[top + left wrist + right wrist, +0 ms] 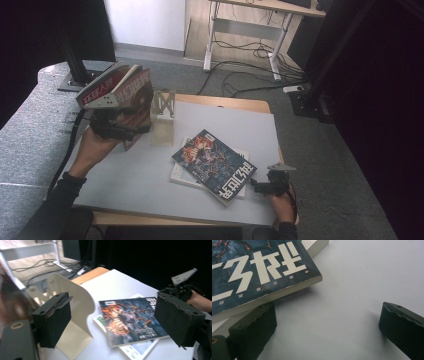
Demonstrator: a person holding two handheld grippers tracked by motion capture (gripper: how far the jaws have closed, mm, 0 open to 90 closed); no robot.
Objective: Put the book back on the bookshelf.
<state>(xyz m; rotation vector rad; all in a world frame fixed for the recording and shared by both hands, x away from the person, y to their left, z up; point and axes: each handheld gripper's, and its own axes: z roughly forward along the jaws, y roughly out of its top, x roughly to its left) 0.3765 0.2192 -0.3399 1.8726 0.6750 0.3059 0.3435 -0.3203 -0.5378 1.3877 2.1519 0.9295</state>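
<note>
Overhead, red books (120, 87) hide the left tool (117, 122), whose own view shows its jaws wide.

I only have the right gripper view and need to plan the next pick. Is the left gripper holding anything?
Observer: No. The left gripper is open, with nothing between its jaws.
Operator: Where is it on the table?
Observer: At the back left, right next to some red-covered books that stand on edge.
Operator: Is anything propping those up?
Observer: I can't tell whether they touch, but a cream bookend stands just right of them.
Operator: And the dark book in front of me?
Observer: The dark-covered book lies askew on a white book mid-table. The right gripper is at the dark book's near right corner.
</note>
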